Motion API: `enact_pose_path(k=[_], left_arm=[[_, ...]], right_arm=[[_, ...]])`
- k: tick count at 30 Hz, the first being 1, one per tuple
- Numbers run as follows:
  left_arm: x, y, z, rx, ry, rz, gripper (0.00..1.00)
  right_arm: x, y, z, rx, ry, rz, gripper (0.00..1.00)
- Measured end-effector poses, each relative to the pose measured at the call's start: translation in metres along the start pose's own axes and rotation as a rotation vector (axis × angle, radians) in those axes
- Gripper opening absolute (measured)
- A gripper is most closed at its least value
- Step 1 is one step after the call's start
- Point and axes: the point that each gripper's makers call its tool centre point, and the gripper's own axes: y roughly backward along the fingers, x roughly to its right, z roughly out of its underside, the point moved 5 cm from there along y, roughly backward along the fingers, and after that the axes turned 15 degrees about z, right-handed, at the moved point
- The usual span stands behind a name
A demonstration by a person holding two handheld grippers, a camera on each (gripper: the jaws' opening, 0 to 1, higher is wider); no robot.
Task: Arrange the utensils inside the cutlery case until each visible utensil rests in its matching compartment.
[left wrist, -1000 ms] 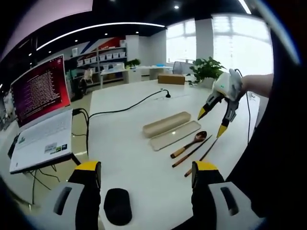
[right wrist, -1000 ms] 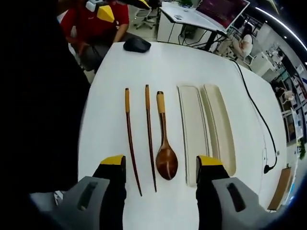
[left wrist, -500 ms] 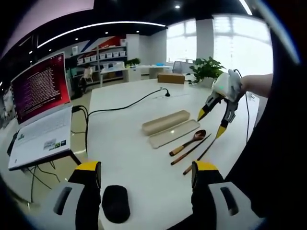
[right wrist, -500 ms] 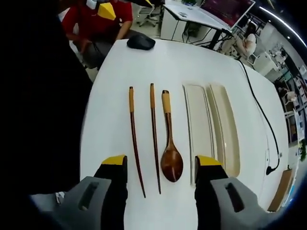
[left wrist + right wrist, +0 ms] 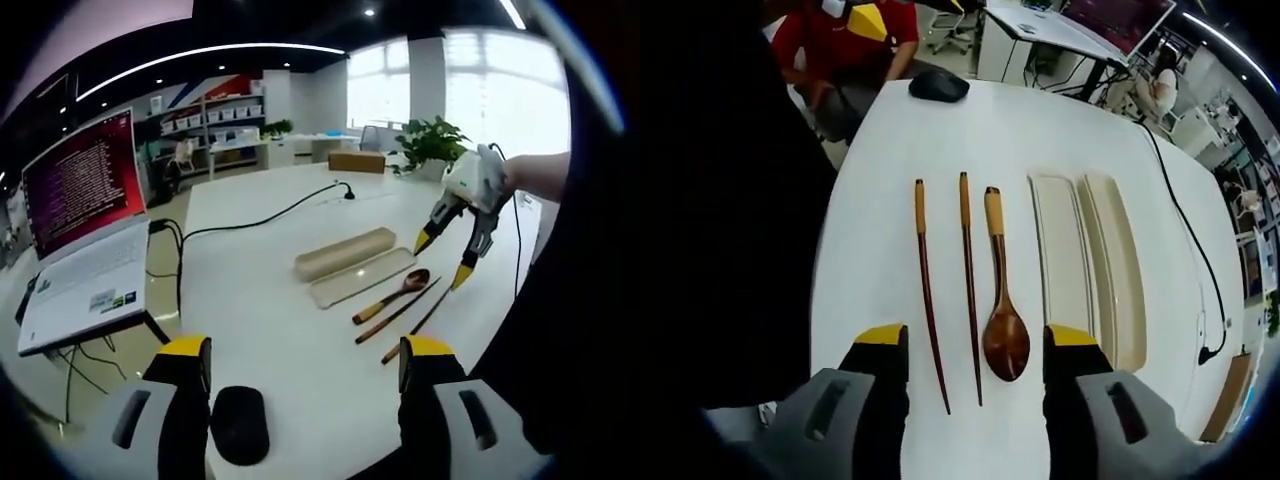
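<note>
Two dark wooden chopsticks (image 5: pixel 970 280) (image 5: pixel 930 290) and a wooden spoon (image 5: pixel 1002 300), all with yellow-wrapped handles, lie side by side on the white table. Just right of the spoon lie the two beige halves of the cutlery case (image 5: pixel 1062 265), both with nothing in them. My right gripper (image 5: pixel 975 340) hovers open above the spoon bowl and the chopstick tips. In the left gripper view the right gripper (image 5: pixel 442 260) hangs open over the spoon (image 5: pixel 392 297), chopsticks (image 5: pixel 398 313) and case (image 5: pixel 362 278). My left gripper (image 5: pixel 305 350) is open and holds nothing, near the table's edge.
A black mouse (image 5: pixel 238 425) sits just ahead of the left gripper. An open laptop (image 5: pixel 85 240) stands on a side desk at the left. A black cable (image 5: pixel 260 225) crosses the table's far part. A seated person in red (image 5: pixel 850 50) is beyond the table end.
The right gripper view has shifted a little, so the utensils and case sit slightly further right in it. Nothing was taken hold of; both grippers stay open.
</note>
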Motion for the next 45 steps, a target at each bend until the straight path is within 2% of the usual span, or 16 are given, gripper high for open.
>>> enact_pose_path(k=[6,8,9,13,16,20,23,29,31,33,37,45], left_arm=[[0.000,0.002,0.000,-0.003,0.009,-0.005,0.77],[-0.002,0.003,-0.004,0.031,0.011,-0.021,0.80],[-0.002,0.004,-0.005,0.051,0.029,-0.008,0.80],[-0.007,0.003,-0.004,0.033,0.019,-0.010,0.80],[-0.010,0.001,-0.006,0.025,0.001,-0.001,0.82],[-0.019,-0.001,-0.011,0.004,-0.030,-0.027,0.88],[-0.023,-0.002,-0.017,-0.013,-0.028,-0.015,0.86],[-0.032,-0.008,-0.028,0.005,0.016,0.014,0.86],[-0.033,-0.015,-0.030,-0.012,0.026,0.027,0.84],[-0.030,-0.019,-0.035,-0.026,-0.002,0.031,0.84],[-0.028,-0.023,-0.043,-0.017,-0.018,0.034,0.83],[-0.025,-0.022,-0.041,-0.012,-0.033,0.036,0.82]], right_arm=[[0.000,0.000,0.000,-0.001,0.003,0.000,0.50],[0.000,0.001,-0.001,0.001,0.005,-0.002,0.49],[0.000,0.002,0.000,0.002,0.009,-0.004,0.49],[0.000,0.002,0.000,0.000,0.012,-0.005,0.50],[-0.003,0.000,0.001,-0.011,0.029,-0.020,0.55],[-0.004,-0.003,-0.003,-0.010,0.042,-0.022,0.57],[-0.007,-0.005,-0.007,-0.003,0.061,-0.036,0.56],[-0.007,-0.004,-0.014,0.044,0.001,-0.017,0.54],[-0.004,-0.007,-0.014,0.048,-0.006,0.008,0.54],[-0.002,-0.008,-0.015,0.053,-0.017,0.027,0.54],[-0.009,-0.005,-0.016,0.070,-0.037,0.031,0.53],[-0.016,-0.001,-0.011,0.049,-0.024,0.034,0.54]])
